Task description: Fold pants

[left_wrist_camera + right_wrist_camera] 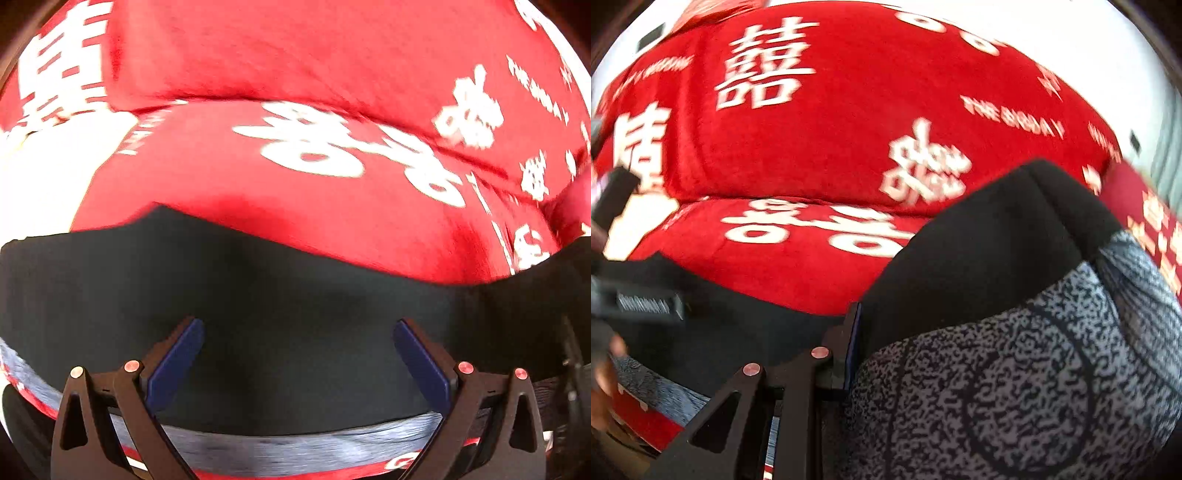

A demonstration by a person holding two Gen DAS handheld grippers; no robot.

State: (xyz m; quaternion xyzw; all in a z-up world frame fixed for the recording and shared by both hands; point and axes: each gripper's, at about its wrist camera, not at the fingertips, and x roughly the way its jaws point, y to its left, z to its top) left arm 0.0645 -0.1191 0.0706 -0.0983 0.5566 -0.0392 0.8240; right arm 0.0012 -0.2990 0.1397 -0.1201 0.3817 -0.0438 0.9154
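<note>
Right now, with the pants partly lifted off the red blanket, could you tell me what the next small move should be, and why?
Probably carry the lifted black-and-grey speckled pants across over the flat black part. The right hand-held gripper is clamped on the fabric, while the left hand-held gripper hangs open above it, holding nothing.

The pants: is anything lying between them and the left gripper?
Nothing visible does. The left gripper hangs open right over the dark fabric of the pants, with only air between its blue pads and the cloth. The right gripper is already shut on a lifted part of the pants above the red blanket.
</note>
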